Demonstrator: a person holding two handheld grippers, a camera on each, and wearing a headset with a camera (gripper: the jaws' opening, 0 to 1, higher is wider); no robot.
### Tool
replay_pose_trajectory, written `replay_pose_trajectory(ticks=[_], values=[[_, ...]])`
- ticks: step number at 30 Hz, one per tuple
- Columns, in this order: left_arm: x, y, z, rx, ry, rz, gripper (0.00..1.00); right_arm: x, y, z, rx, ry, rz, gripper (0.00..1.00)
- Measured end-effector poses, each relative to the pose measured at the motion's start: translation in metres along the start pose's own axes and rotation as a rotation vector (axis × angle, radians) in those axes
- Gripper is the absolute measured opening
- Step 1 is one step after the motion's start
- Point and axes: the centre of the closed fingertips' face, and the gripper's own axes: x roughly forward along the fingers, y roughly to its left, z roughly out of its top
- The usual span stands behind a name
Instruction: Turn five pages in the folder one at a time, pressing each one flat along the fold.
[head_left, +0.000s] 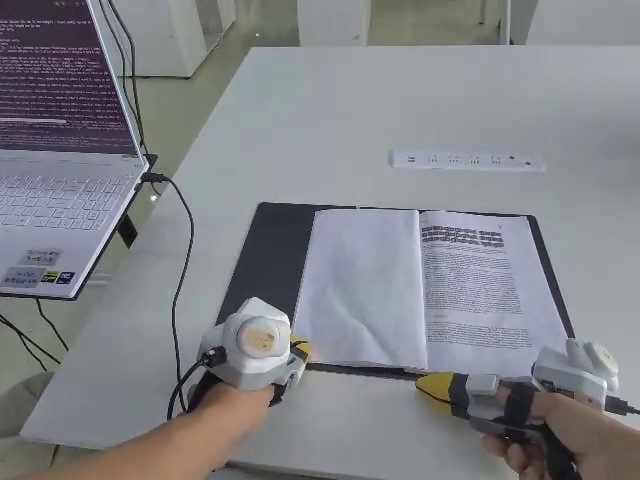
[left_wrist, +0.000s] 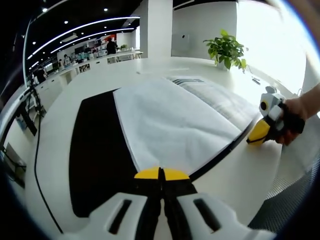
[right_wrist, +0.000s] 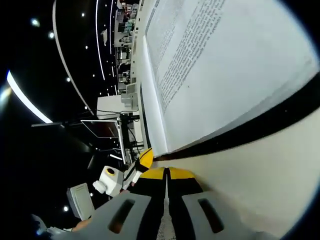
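Both pinched shut on nothing, the left claw (head_left: 298, 352) and right claw (head_left: 434, 385) wait at the near edge of the folder (head_left: 262, 262); the printed page (head_left: 490, 290) lies just beyond the right one, fold running away

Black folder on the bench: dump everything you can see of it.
The folder lies open and flat on the white table, a thin black cover showing as a wide strip at the left in the head view and a narrow border elsewhere. On it, a blank white page lies left of the fold, a printed text page right; the blank one seems to bow up slightly. The left gripper and right gripper, both shut, sit at its near edge; contact cannot be told.
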Motion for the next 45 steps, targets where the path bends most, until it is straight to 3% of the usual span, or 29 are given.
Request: replay_pose_trajectory(ticks=[2, 7, 12, 15, 20, 23, 24, 25, 26, 29, 30, 34, 37, 40, 42, 44, 45], values=[[0.000, 0.000, 0.001, -0.011, 0.008, -0.002, 0.00, -0.003, 0.007, 0.000, -0.002, -0.009, 0.017, 0.00], [-0.005, -0.001, 0.000, -0.022, 0.036, -0.002, 0.00, -0.014, 0.047, 0.007, -0.029, -0.058, 0.125, 0.00], [-0.019, -0.012, 0.009, -0.087, -0.012, -0.025, 0.04, -0.031, 0.081, 0.014, -0.072, -0.104, 0.200, 0.00], [-0.033, -0.021, 0.023, -0.096, -0.067, -0.055, 0.03, -0.044, 0.100, 0.018, -0.111, -0.136, 0.230, 0.00], [-0.061, -0.028, 0.044, -0.114, -0.124, -0.075, 0.07, -0.076, 0.128, 0.039, -0.215, -0.273, 0.228, 0.00], [-0.082, -0.025, 0.059, -0.137, -0.167, -0.078, 0.11, -0.096, 0.134, 0.044, -0.295, -0.327, 0.158, 0.00], [-0.088, -0.024, 0.062, -0.146, -0.174, -0.073, 0.13, -0.108, 0.136, 0.052, -0.379, -0.373, 0.102, 0.00], [-0.097, -0.022, 0.067, -0.154, -0.183, -0.070, 0.15, -0.116, 0.136, 0.054, -0.429, -0.392, 0.063, 0.03], [-0.103, -0.021, 0.070, -0.156, -0.196, -0.071, 0.16, -0.128, 0.136, 0.058, -0.493, -0.418, -0.008, 0.05], [-0.122, -0.016, 0.083, -0.171, -0.230, -0.065, 0.21, -0.156, 0.133, 0.066, -0.687, -0.458, -0.174, 0.13], [-0.127, -0.016, 0.085, -0.169, -0.234, -0.064, 0.23, -0.164, 0.134, 0.067, -0.723, -0.479, -0.203, 0.17], [-0.148, -0.014, 0.100, -0.164, -0.263, -0.059, 0.32, -0.189, 0.144, 0.065, -0.778, -0.597, -0.239, 0.30], [-0.160, -0.013, 0.112, -0.125, -0.304, -0.035, 0.40, -0.204, 0.140, 0.060, -0.878, -0.652, -0.340, 0.38], [-0.166, -0.014, 0.116, -0.106, -0.306, -0.015, 0.55, -0.209, 0.137, 0.053, -0.977, -0.652, -0.415, 0.44], [-0.166, -0.015, 0.114, -0.099, -0.285, -0.006, 0.65, -0.211, 0.136, 0.049, -1.033, -0.646, -0.454, 0.48], [-0.165, -0.018, 0.111, -0.097, -0.271, -0.009, 0.69, -0.214, 0.137, 0.047, -1.083, -0.650, -0.478, 0.50], [-0.165, -0.021, 0.108, -0.093, -0.258, -0.017, 0.69, -0.215, 0.138, 0.045, -1.071, -0.655, -0.476, 0.49]])
